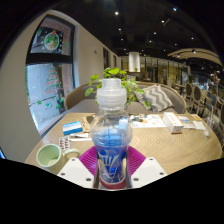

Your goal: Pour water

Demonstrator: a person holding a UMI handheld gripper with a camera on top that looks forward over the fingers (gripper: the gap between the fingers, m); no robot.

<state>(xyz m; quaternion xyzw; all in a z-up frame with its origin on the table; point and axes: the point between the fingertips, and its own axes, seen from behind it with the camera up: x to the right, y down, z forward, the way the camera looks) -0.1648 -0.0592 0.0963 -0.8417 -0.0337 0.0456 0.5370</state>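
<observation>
A clear plastic water bottle (pixel 111 130) with a white cap and a blue label stands upright between my fingers. My gripper (pixel 111 165) is shut on the bottle, both pink pads (pixel 88 160) pressing its lower body. The bottle's base is hidden by the gripper. A pale green cup (pixel 48 155) sits on the wooden table (pixel 175 150), to the left of the fingers and a little ahead of them.
A leafy green plant (pixel 120 78) stands behind the bottle. Papers and small boxes (pixel 172 122) lie across the far part of the table, with a blue packet (pixel 73 128) at the left. A window wall is at the left.
</observation>
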